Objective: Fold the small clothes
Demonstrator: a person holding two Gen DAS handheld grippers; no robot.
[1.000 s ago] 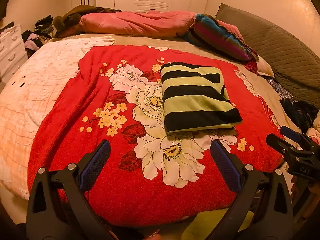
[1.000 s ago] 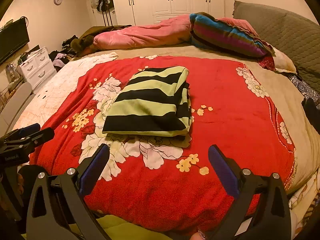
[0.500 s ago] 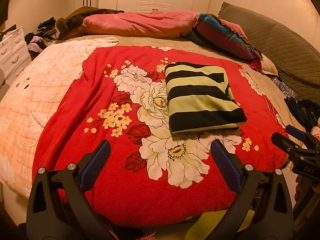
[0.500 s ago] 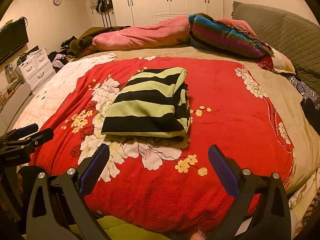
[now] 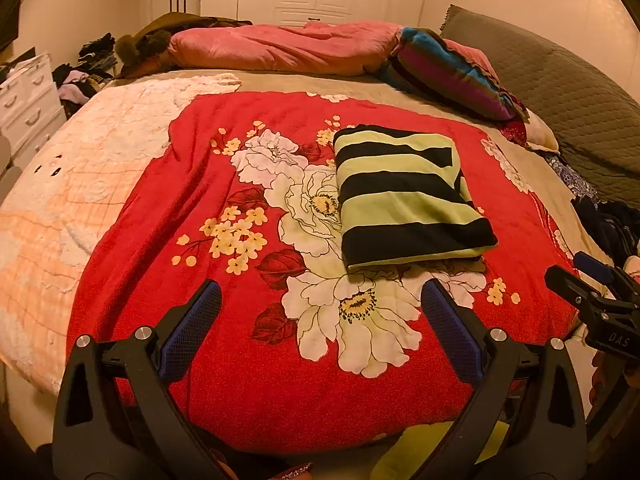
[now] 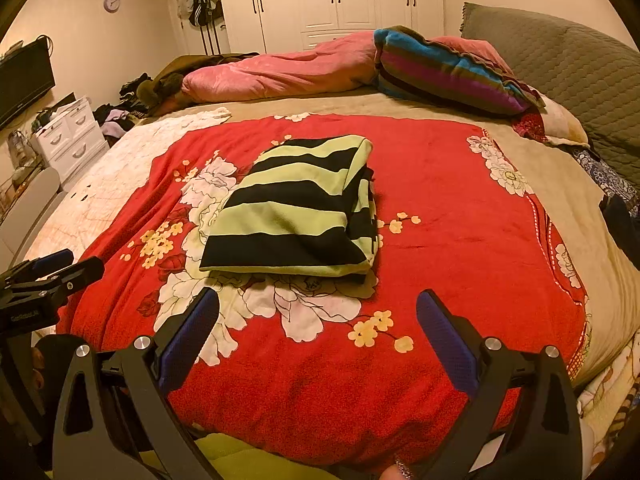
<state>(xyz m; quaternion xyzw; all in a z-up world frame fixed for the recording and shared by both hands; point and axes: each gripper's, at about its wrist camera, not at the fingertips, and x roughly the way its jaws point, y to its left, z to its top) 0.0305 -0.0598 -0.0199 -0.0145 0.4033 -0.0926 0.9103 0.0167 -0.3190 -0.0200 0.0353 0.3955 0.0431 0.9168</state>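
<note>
Far end of bed: pink duvet [image 5: 288, 46], striped pillow [image 5: 452, 72], grey quilted headboard [image 6: 568, 72] at right; white drawers [image 6: 70, 136] w/ clothes heap at far left. Nothing lies btwn tools and garment. Folded green-black striped top [image 5: 404, 196] sits mid red floral blanket [image 5: 256, 392], long axis running near-to-far, stripes crosswise, layered edges on its right. Left gripper [image 5: 320, 320] and right gripper [image 6: 318, 320] both spread wide, empty, at near edge, apart from top.

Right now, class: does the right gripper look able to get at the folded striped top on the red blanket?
Probably yes. The right gripper is open and empty, the striped top lies just ahead of its fingers, and only bare red blanket lies between them. The left gripper sits off to the side.
</note>
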